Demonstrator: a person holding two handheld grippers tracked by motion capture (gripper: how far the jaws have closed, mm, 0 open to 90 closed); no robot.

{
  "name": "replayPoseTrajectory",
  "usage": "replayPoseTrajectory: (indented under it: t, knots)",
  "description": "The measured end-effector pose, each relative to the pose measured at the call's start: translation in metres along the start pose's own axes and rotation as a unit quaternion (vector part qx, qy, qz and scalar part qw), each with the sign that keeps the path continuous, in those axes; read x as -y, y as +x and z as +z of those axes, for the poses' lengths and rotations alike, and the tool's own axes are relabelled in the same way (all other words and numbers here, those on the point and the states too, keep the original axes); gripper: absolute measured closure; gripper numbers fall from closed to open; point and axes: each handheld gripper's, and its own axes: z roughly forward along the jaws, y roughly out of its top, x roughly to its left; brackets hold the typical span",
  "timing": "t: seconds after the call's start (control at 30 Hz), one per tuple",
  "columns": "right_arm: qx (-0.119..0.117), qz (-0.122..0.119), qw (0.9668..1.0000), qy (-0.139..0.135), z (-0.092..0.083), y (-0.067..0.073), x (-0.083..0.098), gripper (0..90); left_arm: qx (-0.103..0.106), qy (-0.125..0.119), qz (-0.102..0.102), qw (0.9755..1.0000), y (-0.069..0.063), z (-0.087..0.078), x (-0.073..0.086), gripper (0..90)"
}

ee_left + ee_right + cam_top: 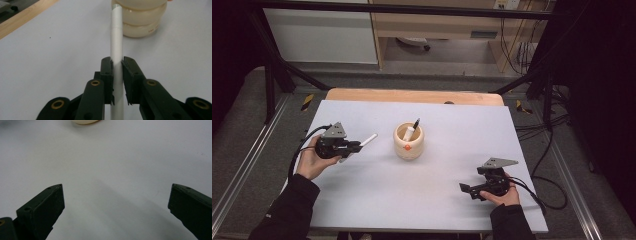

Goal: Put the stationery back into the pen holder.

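A cream ridged pen holder [408,141] stands mid-table with a white, black-tipped pen [414,128] leaning inside it. My left gripper [356,146] is to its left, shut on a white pen [368,140] whose free end points toward the holder. In the left gripper view the white pen [116,47] runs up between the pads [107,72] to the holder [142,18]. My right gripper [468,189] rests near the table's front right, open, with nothing between its jaws. In the right gripper view its jaws stand wide apart over bare mat, midpoint [116,195].
A pale grey mat [422,195] covers the table, with a wooden strip [412,96] along the far edge. Black frame bars [272,75] and cables [542,150] flank the table. The holder's bottom edge [85,121] peeks in at the top of the right gripper view.
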Motion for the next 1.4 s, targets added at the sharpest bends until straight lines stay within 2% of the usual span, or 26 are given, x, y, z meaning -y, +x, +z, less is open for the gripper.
replayPoseTrajectory:
  t: [0.17, 0.33, 0.5, 0.73, 0.97, 1.4]
  knots:
    - [0.000, 0.001, 1.0000, -0.002, -0.001, 0.000, 0.000, 1.5, -0.007, -0.035, -0.024, 0.9991, -0.014, 0.000, -0.005, 78.4]
    - [0.000, 0.001, 1.0000, -0.002, 0.000, 0.000, 0.000, 1.4, -0.015, -0.056, -0.041, 0.9975, -0.024, 0.002, -0.009, 78.4]
    - [-0.001, 0.003, 1.0000, -0.004, 0.000, 0.000, 0.000, 1.4, -0.027, -0.075, -0.059, 0.9951, -0.034, 0.004, -0.014, 78.4]
    - [-0.003, 0.003, 1.0000, -0.004, 0.001, 0.000, 0.000, 1.5, -0.034, -0.109, -0.080, 0.9901, -0.041, 0.007, -0.023, 78.4]
    - [-0.001, 0.004, 1.0000, -0.005, 0.000, 0.000, 0.000, 1.5, -0.039, -0.129, -0.092, 0.9865, -0.046, 0.011, -0.035, 78.4]
    - [-0.003, 0.004, 1.0000, -0.006, 0.000, 0.000, 0.000, 1.5, -0.046, -0.163, -0.089, 0.9816, -0.051, 0.022, -0.065, 78.4]
